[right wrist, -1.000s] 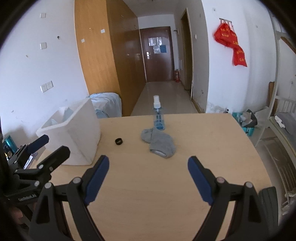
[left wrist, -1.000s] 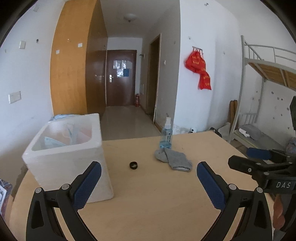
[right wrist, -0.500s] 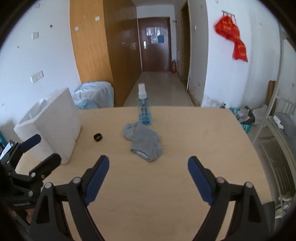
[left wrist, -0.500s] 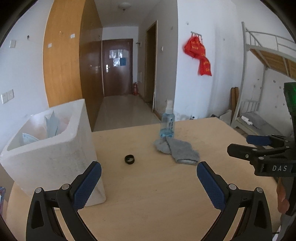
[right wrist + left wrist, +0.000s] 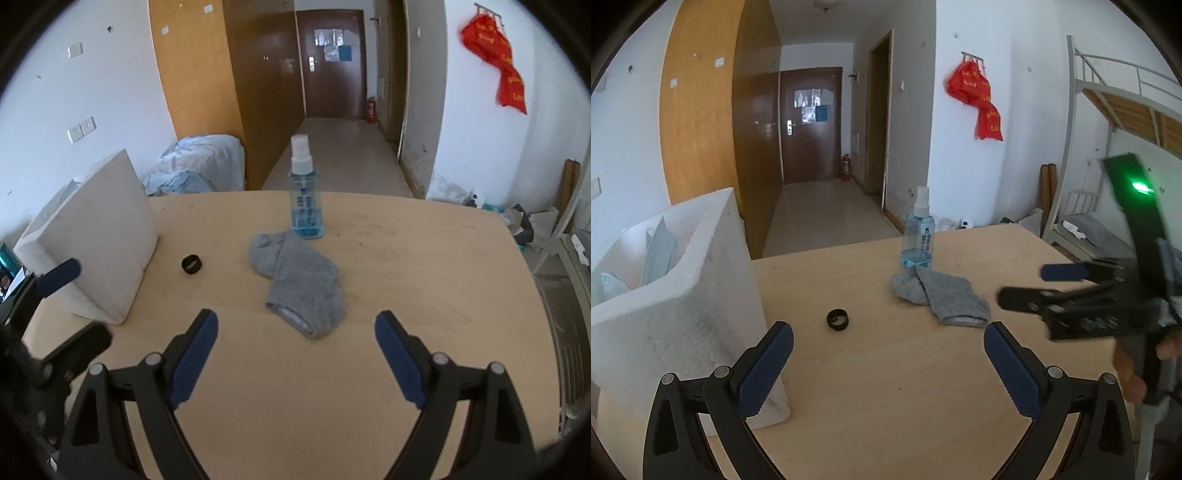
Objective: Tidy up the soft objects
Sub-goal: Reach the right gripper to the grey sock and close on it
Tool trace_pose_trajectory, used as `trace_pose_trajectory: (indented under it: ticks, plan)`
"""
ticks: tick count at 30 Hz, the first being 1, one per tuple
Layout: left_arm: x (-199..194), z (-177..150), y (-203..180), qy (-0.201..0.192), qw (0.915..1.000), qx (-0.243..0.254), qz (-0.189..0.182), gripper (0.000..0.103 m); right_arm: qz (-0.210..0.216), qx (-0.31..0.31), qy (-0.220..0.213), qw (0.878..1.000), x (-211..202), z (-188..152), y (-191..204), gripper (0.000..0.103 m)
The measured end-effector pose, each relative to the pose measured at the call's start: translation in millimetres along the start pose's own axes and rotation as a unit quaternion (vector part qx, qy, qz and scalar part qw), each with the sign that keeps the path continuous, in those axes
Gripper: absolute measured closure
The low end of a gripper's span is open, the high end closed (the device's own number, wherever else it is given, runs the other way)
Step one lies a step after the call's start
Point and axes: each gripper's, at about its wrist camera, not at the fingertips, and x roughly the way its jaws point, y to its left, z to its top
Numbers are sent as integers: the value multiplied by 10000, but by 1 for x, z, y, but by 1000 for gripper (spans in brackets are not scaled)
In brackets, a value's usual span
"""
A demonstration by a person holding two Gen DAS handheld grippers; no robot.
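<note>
A grey sock [image 5: 299,280] lies crumpled on the wooden table [image 5: 406,266], just in front of a blue spray bottle [image 5: 304,199]. My right gripper [image 5: 295,343] hovers open a short way before the sock, nothing between its blue pads. In the left wrist view the same sock [image 5: 942,295] lies ahead and to the right. My left gripper [image 5: 886,354] is open and empty above bare tabletop, its left finger close to the white foam box [image 5: 683,306]. The right gripper [image 5: 1049,284] shows at that view's right edge, held by a hand.
The foam box [image 5: 96,236] at the table's left holds pale blue items. A small black ring [image 5: 192,264] lies between the box and the sock. A bunk bed frame [image 5: 1108,129] stands to the right, beyond the table edge; a hallway runs behind.
Both grippers have moved forward and lower toward the table; the sock and bottle loom larger. The right gripper has closed in on the sock. Both jaws stayed open.
</note>
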Motion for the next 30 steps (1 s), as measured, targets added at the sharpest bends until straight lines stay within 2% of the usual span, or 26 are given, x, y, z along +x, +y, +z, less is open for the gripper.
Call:
trace_pose_trajectory:
  ticks: [3,8,24,26,28,30]
  plan:
    - [0,-2,-1,-26,9999,117,82,0,125,-24,185,9997,23,8,0,14]
    - [3,-4,1,-23,9999,143,89,0,22,-184,545,9983,61,18,7,15]
    - [-7,-4,-3,-141,9998,143,-41,0,-527,-422,800,9945,94,20,16,15]
    - [-6,-4,-4,-114,9998,152,-69,0,-529,-398,869,9940,97,19,14,22]
    - [-4,-2,-3,-121,9998,112,-91,0,-538,-362,1029,9926,101,17,12,34]
    - [-1,-1,-2,-116,9998,79,-128,0,-589,-308,1100,9917,103,16,8,37]
